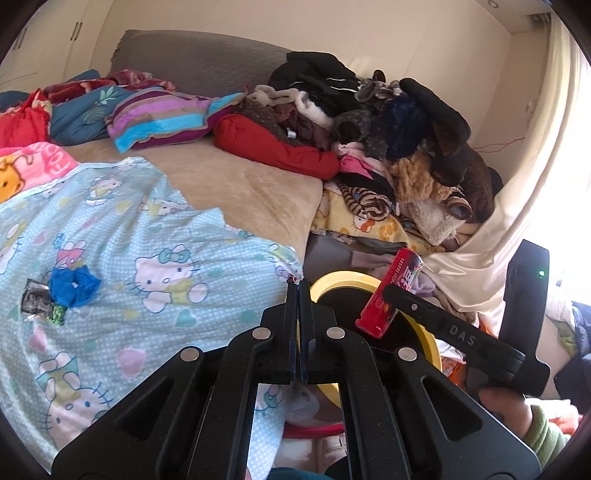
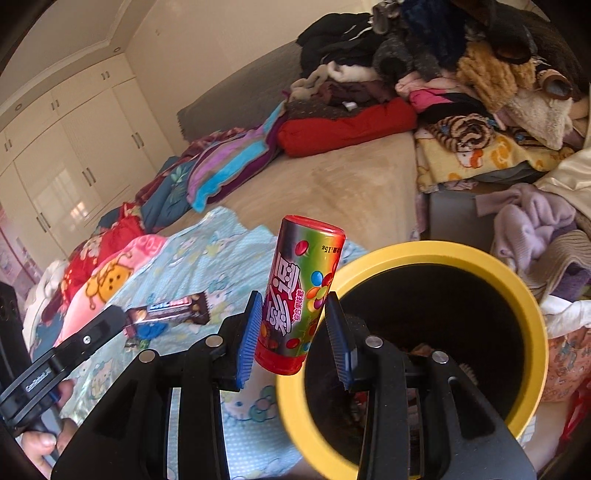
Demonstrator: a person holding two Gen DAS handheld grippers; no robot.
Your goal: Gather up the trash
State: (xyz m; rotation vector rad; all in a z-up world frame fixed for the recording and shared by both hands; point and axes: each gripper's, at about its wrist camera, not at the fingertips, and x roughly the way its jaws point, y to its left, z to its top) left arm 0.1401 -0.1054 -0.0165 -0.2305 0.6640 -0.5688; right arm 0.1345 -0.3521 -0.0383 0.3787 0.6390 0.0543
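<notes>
Right wrist view: the candy tube [image 2: 301, 295] stands nearly upright, clamped low between the right gripper [image 2: 297, 332] pads, just left of the yellow-rimmed bin [image 2: 517, 291] mouth beside the bed's edge. The left gripper [image 1: 298, 291] is clenched on a chocolate bar wrapper [image 2: 173, 310], farther from the bin over the bedsheet [image 1: 147, 236].

I see a bedroom with cream walls [image 1: 424, 33] and built-in white wardrobes [image 2: 70, 155] with dark handles along the far side. The bed [image 1: 243, 184] has a tan cover, grey headboard [image 1: 199, 55], a Hello Kitty sheet [image 1: 147, 236], a striped pillow [image 1: 162, 118] and a big clothes pile [image 1: 373, 122] at its far corner. A cream curtain [image 1: 517, 206] hangs at the right, hard daylight blowing out behind it. Recessed ceiling spots [image 2: 116, 49] look off
</notes>
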